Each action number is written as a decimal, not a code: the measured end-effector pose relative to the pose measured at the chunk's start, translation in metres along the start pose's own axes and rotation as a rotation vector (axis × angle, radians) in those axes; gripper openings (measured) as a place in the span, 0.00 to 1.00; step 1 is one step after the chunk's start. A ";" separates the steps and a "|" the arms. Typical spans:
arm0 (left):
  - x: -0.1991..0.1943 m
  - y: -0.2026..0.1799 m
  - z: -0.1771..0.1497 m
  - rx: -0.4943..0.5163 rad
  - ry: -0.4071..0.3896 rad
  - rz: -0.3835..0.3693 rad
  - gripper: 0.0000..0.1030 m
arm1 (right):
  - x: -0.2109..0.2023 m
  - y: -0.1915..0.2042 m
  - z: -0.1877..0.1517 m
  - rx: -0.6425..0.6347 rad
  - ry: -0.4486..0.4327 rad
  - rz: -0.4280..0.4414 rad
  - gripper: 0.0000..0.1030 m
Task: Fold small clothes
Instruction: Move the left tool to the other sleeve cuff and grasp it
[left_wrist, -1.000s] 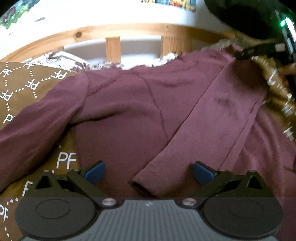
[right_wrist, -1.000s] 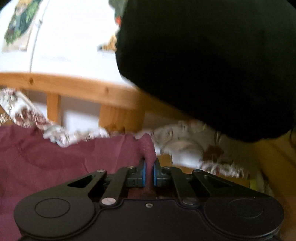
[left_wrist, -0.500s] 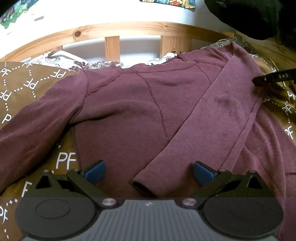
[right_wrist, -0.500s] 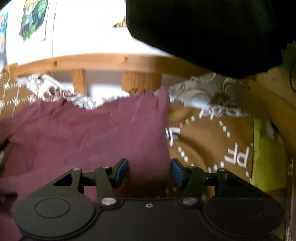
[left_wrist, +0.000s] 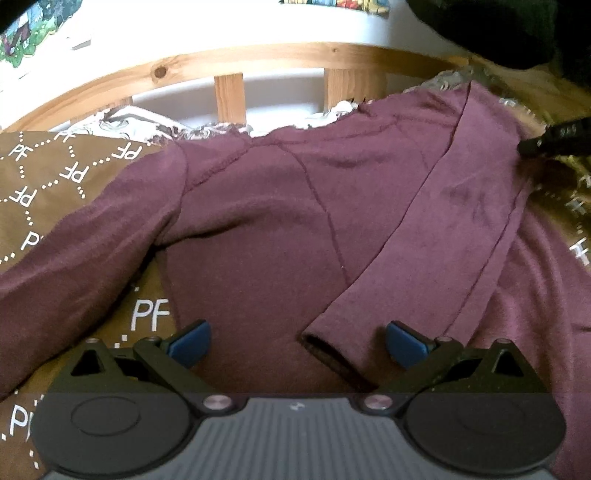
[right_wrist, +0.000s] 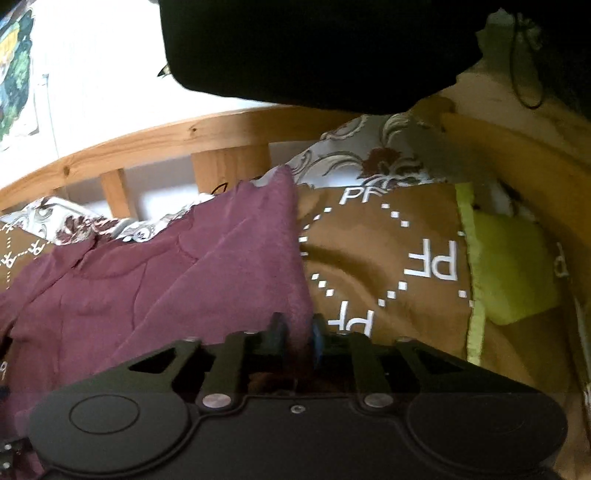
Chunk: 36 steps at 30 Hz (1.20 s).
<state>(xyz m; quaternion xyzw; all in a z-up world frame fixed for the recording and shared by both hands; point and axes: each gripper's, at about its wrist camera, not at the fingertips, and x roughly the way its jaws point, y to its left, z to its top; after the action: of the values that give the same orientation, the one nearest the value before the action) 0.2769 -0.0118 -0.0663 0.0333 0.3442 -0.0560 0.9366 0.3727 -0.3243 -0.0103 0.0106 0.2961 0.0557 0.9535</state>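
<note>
Your left hand-held gripper (left_wrist: 297, 345) hangs low over the sweater (left_wrist: 266, 229) with its blue pads (left_wrist: 190, 347) spread wide apart and nothing between them. The cuff (left_wrist: 325, 350) of the folded-over sleeve (left_wrist: 436, 240) lies between the two pads, nearer the pad at 3 o'clock, and touches neither.

Your right hand-held gripper (right_wrist: 295, 336) has its fingers drawn close together, clamped on the sweater's right edge (right_wrist: 295, 306); a fold of the maroon cloth runs down between the pads. In the left wrist view the tip of that gripper (left_wrist: 554, 140) shows at 2 o'clock, at the sweater's far right shoulder.

The sweater lies spread on the bed, on a brown cover (left_wrist: 44, 184) printed with white "PF" letters and dotted diamonds. One sleeve is folded diagonally across the body, from 1 o'clock down to 6 o'clock. The other sleeve (left_wrist: 74, 258) stretches out flat toward 8 o'clock over the cover.

At 12 o'clock, past the sweater's neck, a flowered sheet (right_wrist: 373, 162) meets the wooden bed rail (left_wrist: 258, 55) and its slats. In the right wrist view a lime-green pillow (right_wrist: 513, 266) sits at 3 o'clock beside the cover, and a black cloth (right_wrist: 314, 48) hangs across the top.
</note>
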 end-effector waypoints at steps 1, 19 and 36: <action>-0.005 0.004 0.000 -0.015 -0.013 -0.024 0.99 | -0.003 0.003 -0.001 -0.018 -0.010 0.001 0.30; -0.105 0.113 -0.048 -0.362 -0.070 0.230 0.99 | -0.095 0.105 -0.066 -0.124 -0.198 0.275 0.99; -0.140 0.176 -0.092 -0.793 -0.090 0.560 0.99 | -0.127 0.139 -0.132 -0.140 -0.158 0.330 0.99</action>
<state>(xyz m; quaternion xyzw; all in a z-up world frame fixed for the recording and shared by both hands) 0.1345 0.1831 -0.0408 -0.2371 0.2757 0.3324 0.8702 0.1805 -0.2020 -0.0400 -0.0029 0.2098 0.2308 0.9501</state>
